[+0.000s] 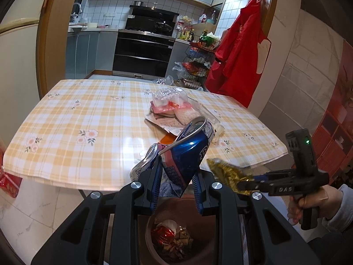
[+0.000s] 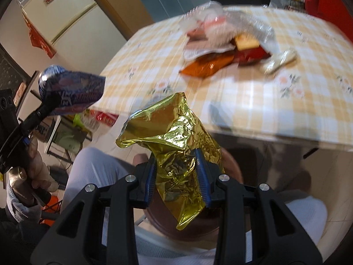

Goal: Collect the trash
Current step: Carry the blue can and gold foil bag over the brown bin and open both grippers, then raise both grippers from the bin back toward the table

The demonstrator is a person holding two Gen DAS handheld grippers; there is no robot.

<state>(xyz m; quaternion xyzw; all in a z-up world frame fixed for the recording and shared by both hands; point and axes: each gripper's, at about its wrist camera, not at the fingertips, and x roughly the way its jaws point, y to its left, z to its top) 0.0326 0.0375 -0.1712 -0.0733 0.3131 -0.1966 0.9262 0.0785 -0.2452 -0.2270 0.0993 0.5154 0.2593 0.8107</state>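
My left gripper [image 1: 176, 174] is shut on a crushed blue can [image 1: 187, 154] and holds it above a brown trash bin [image 1: 152, 240] that holds crumpled wrappers. The can also shows in the right wrist view [image 2: 72, 92]. My right gripper [image 2: 176, 165] is shut on a crumpled gold foil wrapper [image 2: 174, 141] above the same bin [image 2: 233, 167]. The right gripper [image 1: 249, 184] and the wrapper [image 1: 227, 170] show in the left wrist view. More trash lies on the table: clear plastic packaging [image 1: 169, 97], an orange packet [image 2: 207, 66], a red packet [image 2: 253, 55].
The table [image 1: 77, 121] has a yellow checked cloth and stands past the bin. A kitchen with an oven [image 1: 143, 53] lies behind. A red apron [image 1: 240, 50] hangs at the right beside a wire rack [image 1: 198, 64]. A fridge [image 2: 59, 15] stands at the left.
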